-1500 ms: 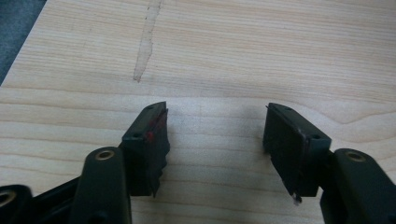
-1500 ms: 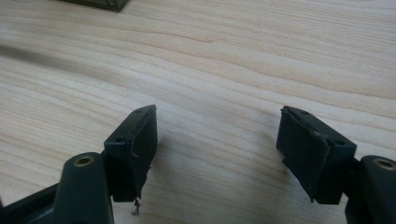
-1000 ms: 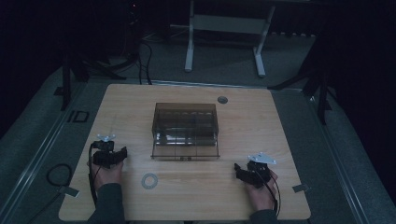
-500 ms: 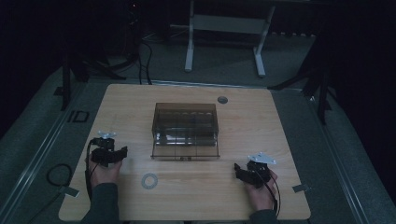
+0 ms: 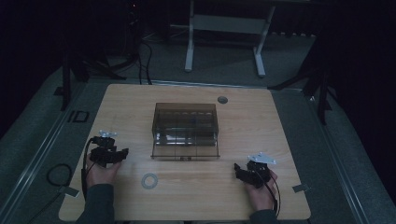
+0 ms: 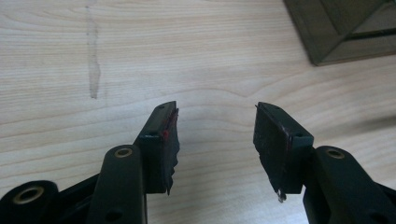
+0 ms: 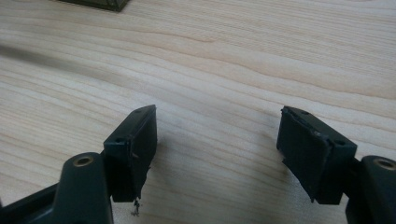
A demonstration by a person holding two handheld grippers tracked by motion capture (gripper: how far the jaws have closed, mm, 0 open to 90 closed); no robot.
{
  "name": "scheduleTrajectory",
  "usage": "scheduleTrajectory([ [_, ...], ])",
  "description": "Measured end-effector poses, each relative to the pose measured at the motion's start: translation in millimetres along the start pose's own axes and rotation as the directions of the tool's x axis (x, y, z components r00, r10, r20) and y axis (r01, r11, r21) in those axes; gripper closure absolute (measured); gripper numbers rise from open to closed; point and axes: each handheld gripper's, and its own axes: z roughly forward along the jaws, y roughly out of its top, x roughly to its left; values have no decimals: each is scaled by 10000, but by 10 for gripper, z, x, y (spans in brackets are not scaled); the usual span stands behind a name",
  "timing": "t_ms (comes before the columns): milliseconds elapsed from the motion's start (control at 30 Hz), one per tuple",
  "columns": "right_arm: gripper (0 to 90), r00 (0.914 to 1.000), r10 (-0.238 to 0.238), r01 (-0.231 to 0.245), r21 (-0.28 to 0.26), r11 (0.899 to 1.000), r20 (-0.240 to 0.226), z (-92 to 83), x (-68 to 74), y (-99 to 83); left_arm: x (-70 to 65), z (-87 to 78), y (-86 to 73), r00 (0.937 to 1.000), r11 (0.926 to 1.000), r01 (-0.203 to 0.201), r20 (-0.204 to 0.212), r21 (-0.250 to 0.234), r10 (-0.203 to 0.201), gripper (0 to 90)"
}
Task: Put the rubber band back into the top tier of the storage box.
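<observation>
I hold my left gripper [image 5: 122, 154] low over the pale wooden surface [image 5: 280, 126], at its left side, and its jaws stand apart with nothing between them. They have just been closing a little, but the gap is wide and only the bare wood shows in it. In the left gripper view the jaws are flat black blocks with matte faces; the edge of one pad [image 6: 170, 140] looks rough and a bit torn, with a small red mark. The wood under them has fine, long grain lines and a thin grey streak.

My right gripper [image 5: 239, 171] rests near the front right corner of the surface. Its jaws are also apart and hold nothing. In the right gripper view the pads [image 7: 310, 149] are the same dull black, square in shape, with worn lower corners.

The box [image 5: 185, 130] stands in the middle of the surface, between my two hands and a little farther away, well apart from both grippers. It is rectangular, made from smoky, half transparent plastic with straight walls, and inner divisions show through its top. One dark corner of it shows at the top right of the left gripper view.

A flat grey ring [image 5: 149, 180] lies on the wood in front of the box, nearer to my left hand [image 5: 100, 172].
</observation>
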Motion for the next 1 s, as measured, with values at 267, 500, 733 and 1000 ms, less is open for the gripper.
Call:
scheduleTrajectory([
  [267, 287, 10000, 6, -6, 14, 10000, 3, -1, 4, -1, -36, -52, 18, 9993, 9990, -346, 163, 290, 342, 497],
  [500, 287, 10000, -20, 20, 7, 10000, 1, -1, 4, -1, -96, -75, 36, 9971, 9960, -678, 372, 573, 657, 502],
  [733, 287, 10000, -31, 31, 10, 10000, -7, -1, 4, -1, -142, -109, 62, 9936, 9927, -1016, 562, 655, 980, 507],
  [1000, 287, 10000, -32, 32, 10, 10000, -9, -1, 4, -1, -196, -139, 85, 9893, 9885, -1310, 745, 760, 1254, 520],
])
